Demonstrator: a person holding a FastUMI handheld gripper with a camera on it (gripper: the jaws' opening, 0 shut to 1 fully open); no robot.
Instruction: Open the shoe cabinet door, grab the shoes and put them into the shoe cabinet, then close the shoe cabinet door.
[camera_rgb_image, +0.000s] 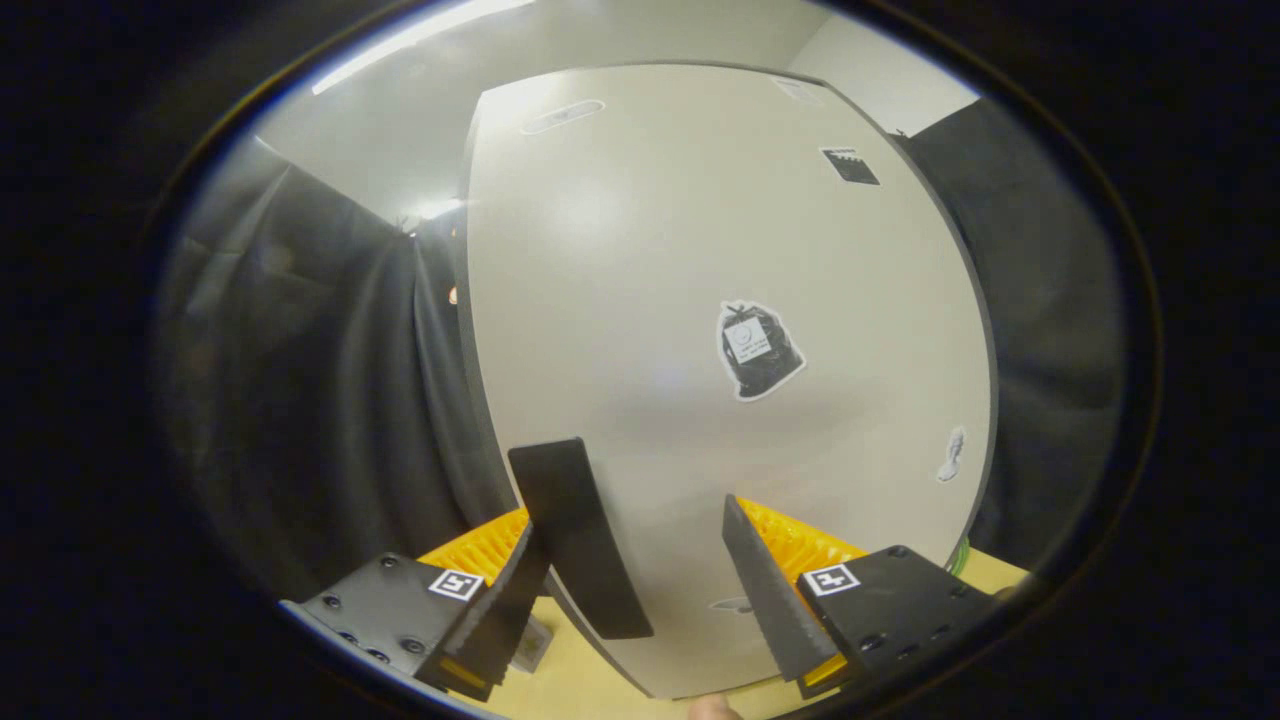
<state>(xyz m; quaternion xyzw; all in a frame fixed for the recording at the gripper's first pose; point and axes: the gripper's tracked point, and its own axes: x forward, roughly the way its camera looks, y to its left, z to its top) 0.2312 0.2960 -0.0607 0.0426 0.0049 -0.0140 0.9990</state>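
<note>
The shoe cabinet's off-white door (650, 260) stands very close ahead, a flat glossy panel. It carries a sticker of a black bag (758, 350) near its middle and smaller stickers toward its right edge and top. My gripper (640, 475) is open, with both fingers pointing at the lower part of the door. The left finger (575, 530) lies near the door's left edge (470, 330), and the right finger (765, 580) is over the panel's lower middle. Nothing is between the fingers. I cannot tell whether they touch the door.
Black cloth (310, 400) hangs left of the cabinet and more of it (1050, 330) on the right. A light wooden surface (575, 680) runs under the door's lower edge. A person's fingertip (712, 708) shows just below the fingers.
</note>
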